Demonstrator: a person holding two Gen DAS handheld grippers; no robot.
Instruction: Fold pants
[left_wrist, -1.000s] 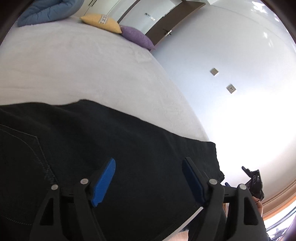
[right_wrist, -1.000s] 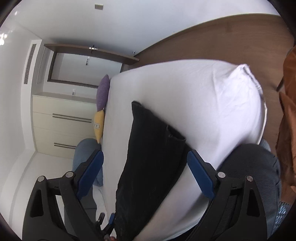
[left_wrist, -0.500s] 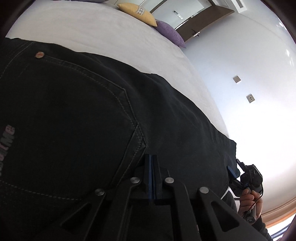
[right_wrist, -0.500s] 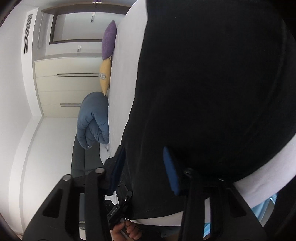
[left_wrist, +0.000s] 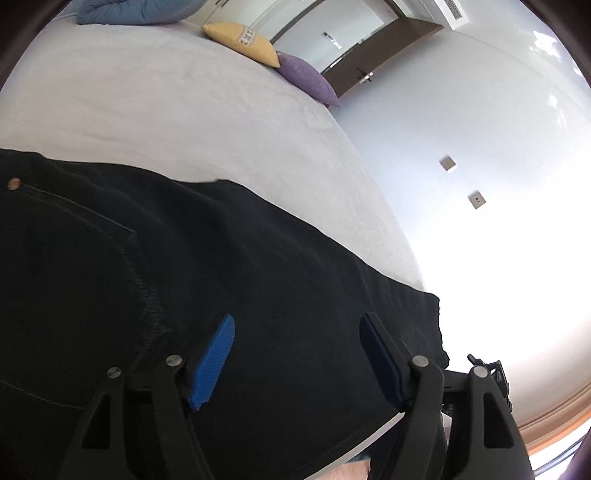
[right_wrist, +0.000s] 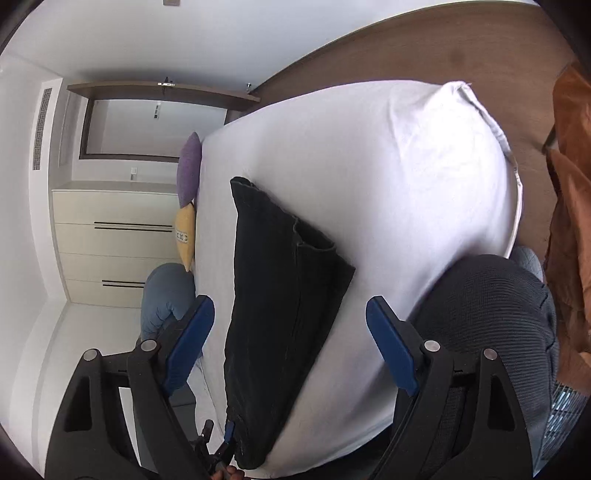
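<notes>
The black pants (right_wrist: 280, 295) lie flat along the near edge of the white bed (right_wrist: 406, 166). Both jaws have just been opening. The left hand-held gripper (left_wrist: 297, 354) hovers over the fabric, spread wide, nothing pinched. The right hand-held gripper (right_wrist: 290, 332) is likewise spread, gripping nothing.
</notes>
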